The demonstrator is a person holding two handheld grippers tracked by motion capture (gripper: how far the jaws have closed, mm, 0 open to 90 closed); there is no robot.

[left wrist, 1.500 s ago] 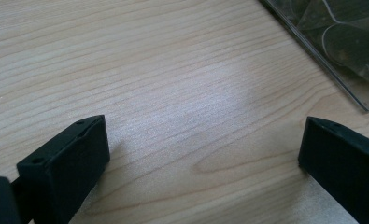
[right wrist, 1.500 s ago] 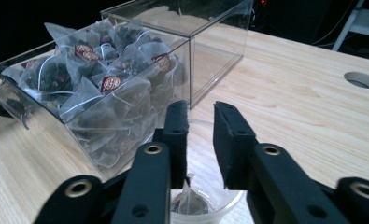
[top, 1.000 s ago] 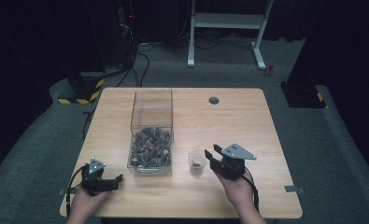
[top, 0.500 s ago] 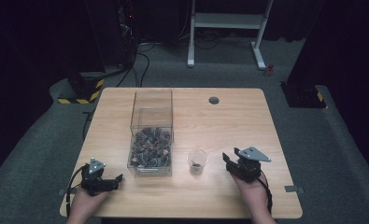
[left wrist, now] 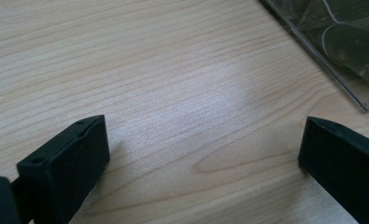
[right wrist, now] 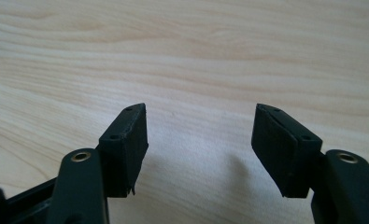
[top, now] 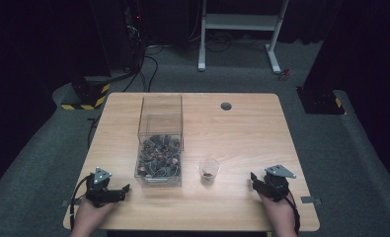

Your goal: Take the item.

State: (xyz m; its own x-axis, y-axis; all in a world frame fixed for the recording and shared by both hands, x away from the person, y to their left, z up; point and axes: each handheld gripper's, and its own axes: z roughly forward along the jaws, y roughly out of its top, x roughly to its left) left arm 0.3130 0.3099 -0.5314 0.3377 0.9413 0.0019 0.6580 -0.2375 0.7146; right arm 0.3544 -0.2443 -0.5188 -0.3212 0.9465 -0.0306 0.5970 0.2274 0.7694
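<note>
On the desk: desk (top: 252,128) of pale wood, carrying a clear box, a small cup and both hand-held grippers along its near edge.
Clear box: clear box (top: 160,143) stands left of centre, its near half heaped with dark small pieces too fine to name.
Left hand-held gripper: left hand-held gripper (top: 126,188) rests near the box's near left corner, jaws wide apart, holding nothing; its own view (left wrist: 203,154) shows bare wood between them and the box's corner (left wrist: 341,46) cut off at upper right.
Right hand-held gripper: right hand-held gripper (top: 253,177), jaws spread, empty; its view (right wrist: 201,140) shows bare wood.
Cup: clear cup (top: 209,171) between box and right hand-held gripper, dark bits inside, unclear.
</note>
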